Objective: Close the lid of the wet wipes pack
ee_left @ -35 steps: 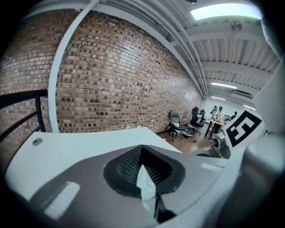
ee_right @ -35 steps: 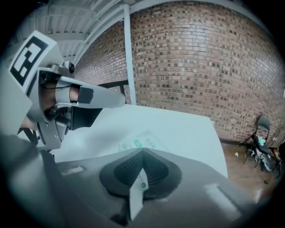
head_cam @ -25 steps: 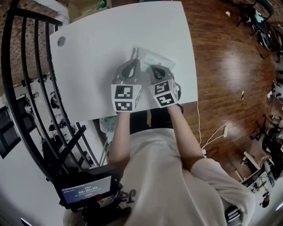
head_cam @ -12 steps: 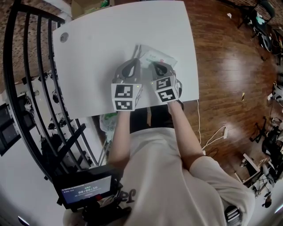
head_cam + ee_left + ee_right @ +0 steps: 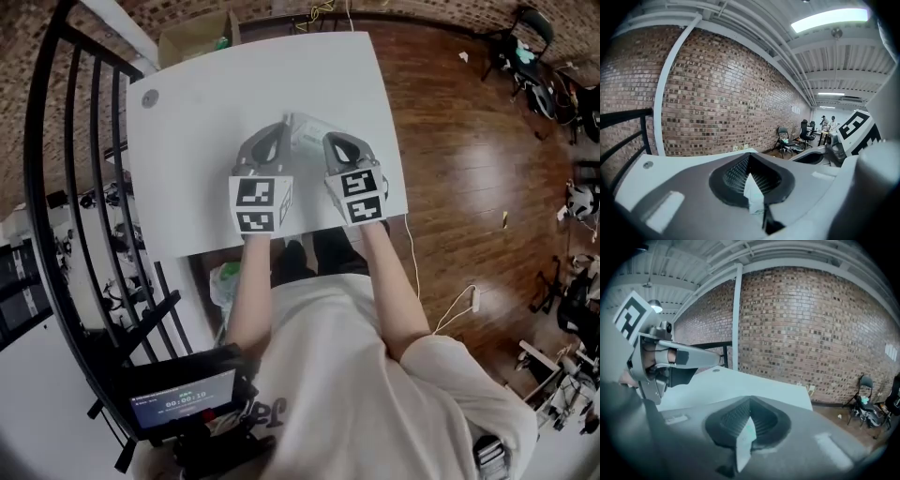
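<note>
We see the wet wipes pack point(image 5: 307, 131) lying on the white desk point(image 5: 202, 122), in the half nearer to the person, and the 2 grippers reach it side by side. The left gripper point(image 5: 279, 131) is at the left end of the pack and the right gripper point(image 5: 330, 142) at its right end.

In the left gripper view the jaws are clenched, and a thin white-green sliver point(image 5: 753, 196) is pinched between them. We take it for the film edge of the pack. The right gripper view shows the same thing: the jaws are pressed together on a pale sliver of the same kind. So it seems that both grippers are grasping the pack, 1 at each end. Both gripper views look level over the desk toward a brick wall point(image 5: 811, 329), so they do not show the top of the pack.

We cannot find the lid in any view. In the head view the gripper bodies cover most of the pack, so we cannot tell if the flap is up or down. In our judgement the step in hand is holding and steadying the pack, and the closing itself does not look finished.

The next move probably calls for 1 gripper to keep its hold while the other lets go, comes over the flap and presses it flat on the opening. The press should be light and straight down, because the pack is soft and may slide on the smooth desk.
</note>
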